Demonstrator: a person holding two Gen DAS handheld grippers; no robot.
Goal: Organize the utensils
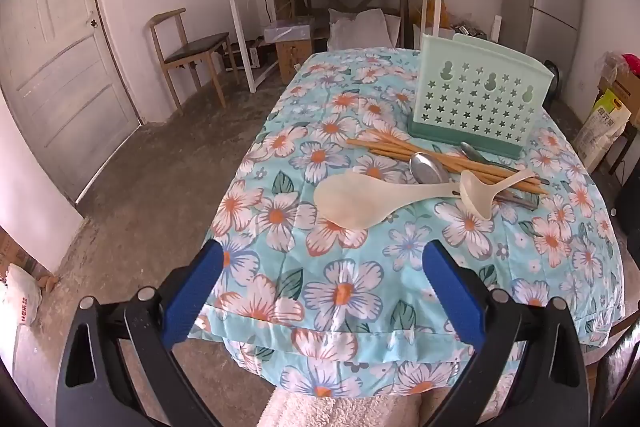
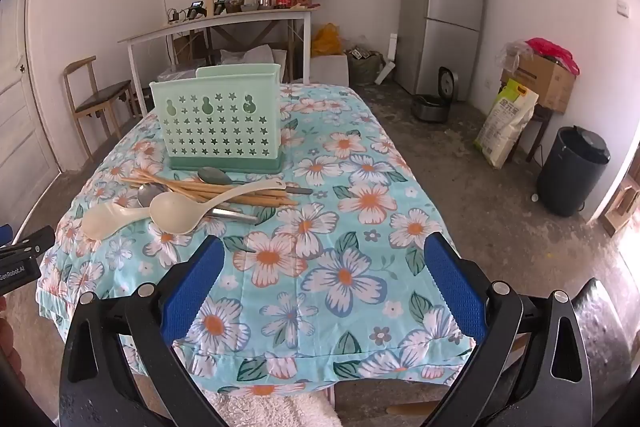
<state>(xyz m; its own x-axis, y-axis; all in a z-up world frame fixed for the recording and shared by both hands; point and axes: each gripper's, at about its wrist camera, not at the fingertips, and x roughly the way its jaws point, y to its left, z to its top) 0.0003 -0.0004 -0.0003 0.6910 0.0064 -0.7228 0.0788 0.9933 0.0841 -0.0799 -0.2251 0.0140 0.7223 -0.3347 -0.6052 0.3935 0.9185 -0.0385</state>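
two grippers, left gripper and right gripper, are hovering wide open, holding nothing; utensils are lying heaped before the green holder on the surface; advisable: be lifting the topmost ladle first.

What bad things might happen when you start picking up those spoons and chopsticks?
1. The cream plastic ladle lies across the wooden chopsticks; lifting it might scatter them.
2. The light green star-holed plastic utensil holder stands on a soft flowered quilt, so a bump might tip it.
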